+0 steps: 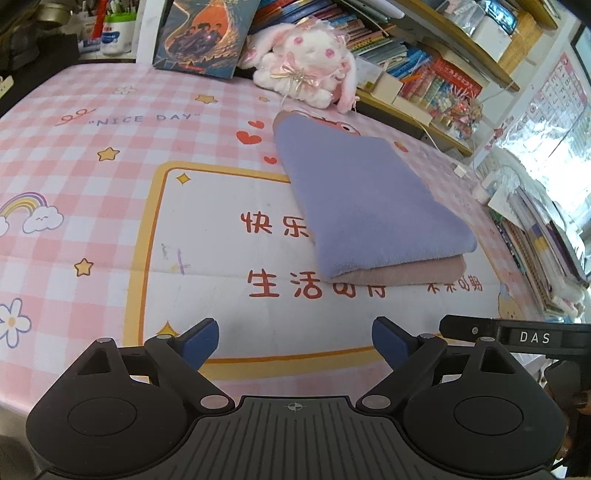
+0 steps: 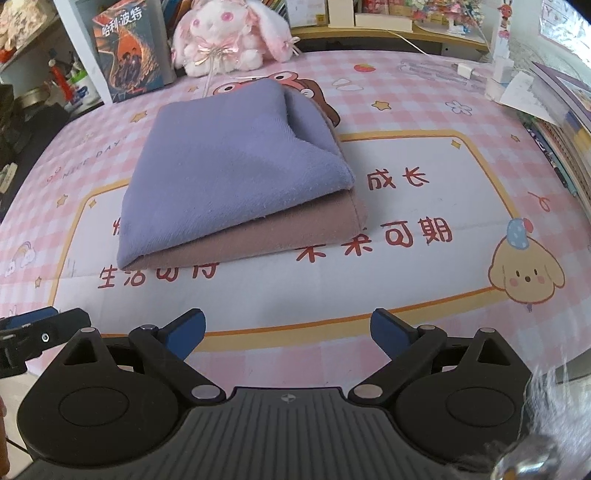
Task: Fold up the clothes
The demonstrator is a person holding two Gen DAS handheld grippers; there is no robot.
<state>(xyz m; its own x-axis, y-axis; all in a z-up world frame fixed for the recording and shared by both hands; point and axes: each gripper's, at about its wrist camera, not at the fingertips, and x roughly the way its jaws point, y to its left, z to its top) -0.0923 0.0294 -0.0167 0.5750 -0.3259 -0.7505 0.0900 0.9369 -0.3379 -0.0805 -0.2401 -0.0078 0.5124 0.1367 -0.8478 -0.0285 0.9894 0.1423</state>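
The pink-checked printed cloth covering the bench (image 1: 110,229) carries the English words "NICE DAY" (image 1: 146,119) in quotation marks near its far edge; red Chinese characters inside its yellow-bordered white panel read 快乐 (image 1: 273,223) and 生活 (image 1: 284,285) in the left wrist view, 成长 (image 2: 398,180) and 未来可期 (image 2: 376,240) in the right; the dark illustrated book cover (image 2: 127,55) propped at the back is titled 哈利·波特 (image 2: 120,23); a black device arm (image 1: 517,338) at the left view's right edge bears a white "DAS" (image 1: 534,337) label.

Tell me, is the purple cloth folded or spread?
Folded: the purple cloth lies doubled over, stacked on a pink cloth.
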